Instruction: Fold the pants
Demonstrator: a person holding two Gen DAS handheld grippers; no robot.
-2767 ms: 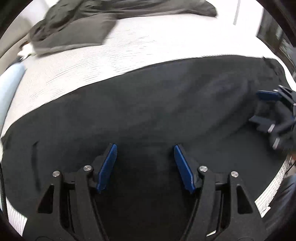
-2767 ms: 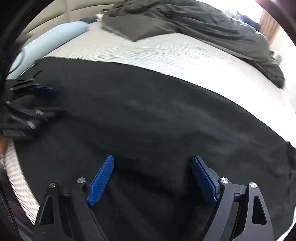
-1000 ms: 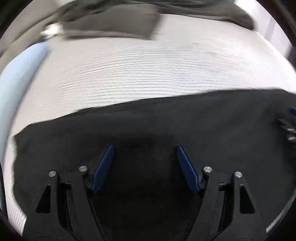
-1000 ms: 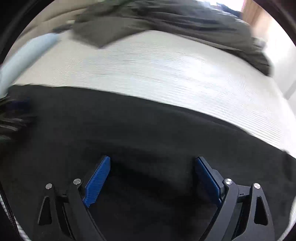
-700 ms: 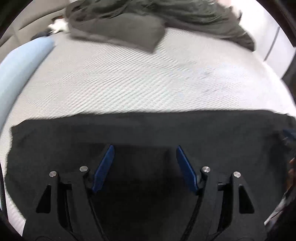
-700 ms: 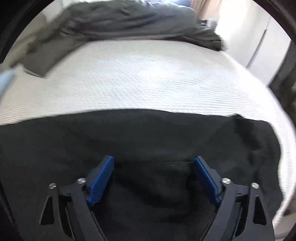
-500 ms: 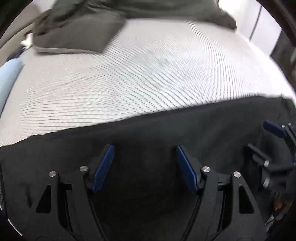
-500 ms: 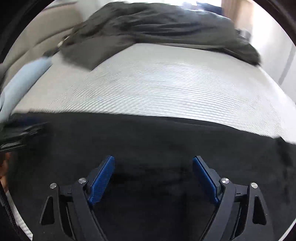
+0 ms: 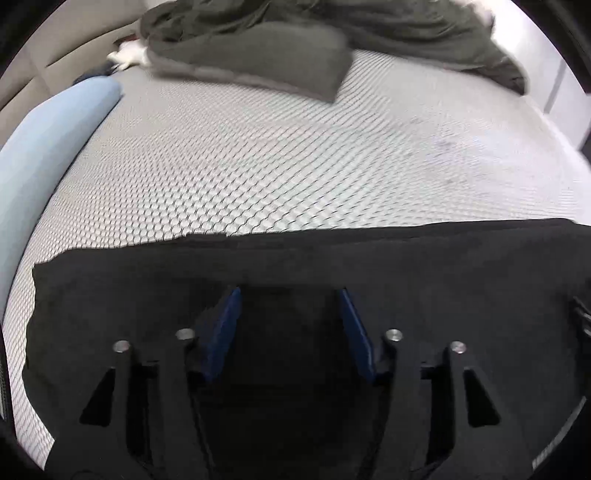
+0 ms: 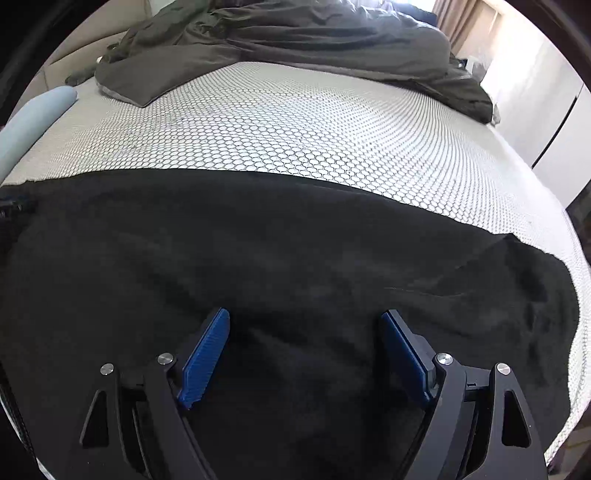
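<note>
Left gripper [image 9: 288, 325] closing over black pants [image 9: 443, 280], pads not pressing cloth. Right gripper [image 10: 306, 343] closing too, jaws wide apart above pants. Pants spread flat along near edge of bed [image 10: 295, 129]. Beyond: blue bolster [image 9: 40, 155], grey duvet [image 10: 295, 33].

Honeycomb-patterned bed [image 10: 314, 122] carries black pants [image 10: 258, 251], grey duvet [image 10: 295, 40], blue bolster [image 9: 40, 147].
</note>
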